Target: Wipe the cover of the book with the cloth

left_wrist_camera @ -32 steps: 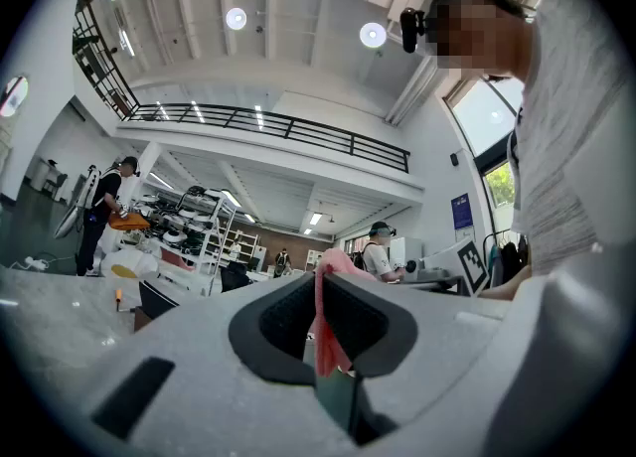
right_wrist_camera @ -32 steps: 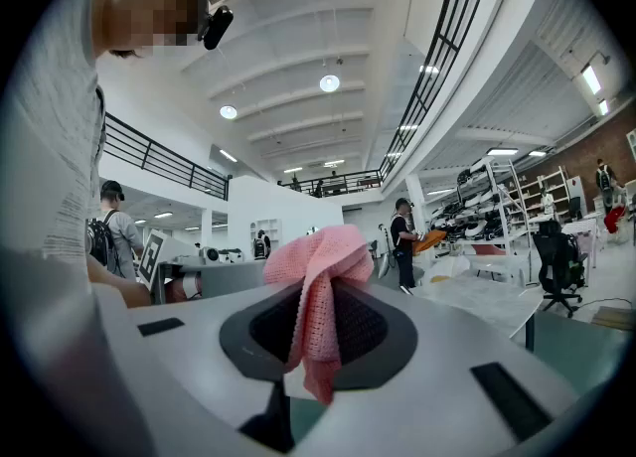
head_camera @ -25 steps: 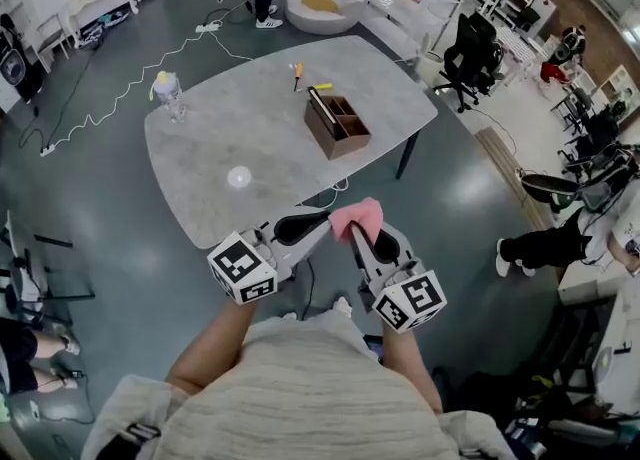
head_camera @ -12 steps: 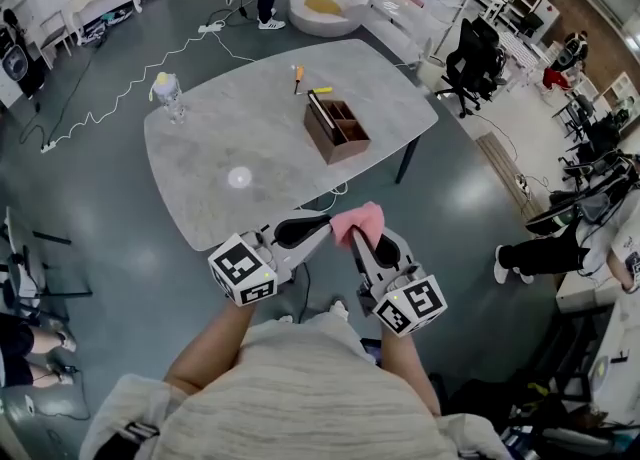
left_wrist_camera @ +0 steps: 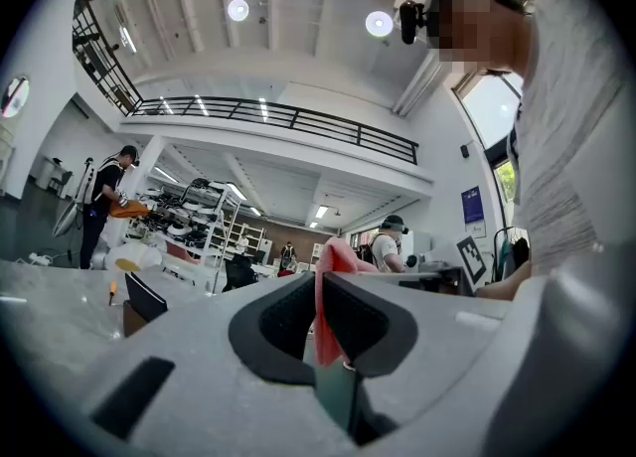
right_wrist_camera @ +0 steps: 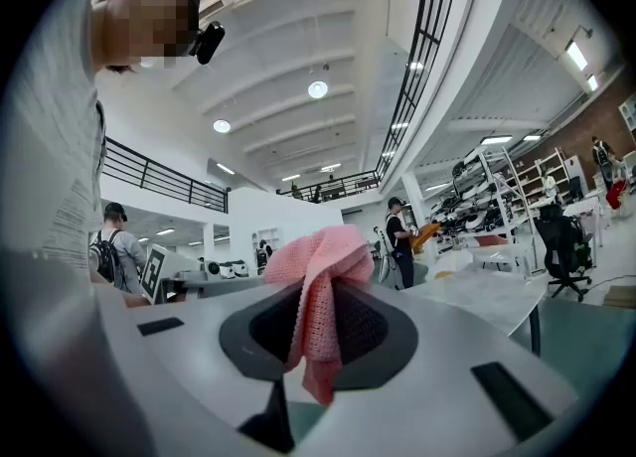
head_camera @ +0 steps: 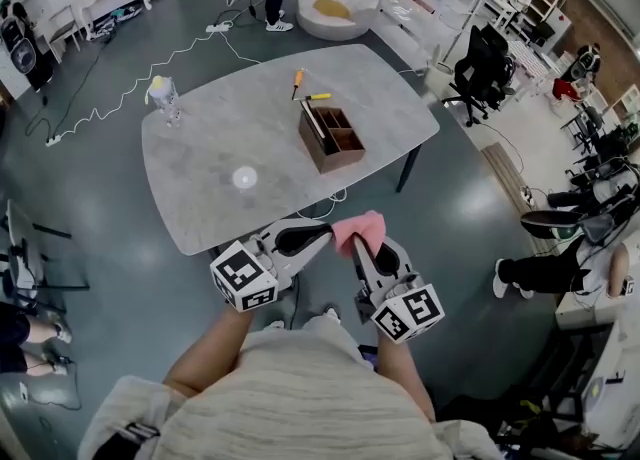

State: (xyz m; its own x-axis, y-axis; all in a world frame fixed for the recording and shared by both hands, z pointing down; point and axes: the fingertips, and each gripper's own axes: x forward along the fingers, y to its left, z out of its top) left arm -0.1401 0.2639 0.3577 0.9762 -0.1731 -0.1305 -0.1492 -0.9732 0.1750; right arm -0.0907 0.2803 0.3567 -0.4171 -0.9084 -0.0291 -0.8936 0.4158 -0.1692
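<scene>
Both hand-held grippers have drifted a touch along the near edge of the bench (head_camera: pixel 200 188) since a second ago, and the grip hasn't changed one bit. The right hand-held gripper (head_camera: pixel 361 248) is clamped on the pink cloth (head_camera: pixel 358 228). Its jaws are squeezed together on the middle of the bundle, with a crumpled knot puffing out past the tips and a tail hanging below them. The left hand-held gripper (head_camera: pixel 322 233) points across at it from the left, tips right up against the cloth. Its jaws are all but closed, with a thin edge of the pink fabric pinched in the slit between the pads. So the cloth is up in the air between the two, just off the bench's near edge.

The book (head_camera: pixel 312 118), dark cover and pale page edge, stands on its edge in the left side of the wooden box (head_camera: pixel 340 143). That box sits right of the bench's middle, well apart from the grippers. Beyond the box, towards the far edge, lie an orange-handled screwdriver (head_camera: pixel 297 79) and a yellow marker (head_camera: pixel 318 97), close together. Over at the far left corner a clear bottle (head_camera: pixel 165 100) with a yellow top stands upright.
</scene>
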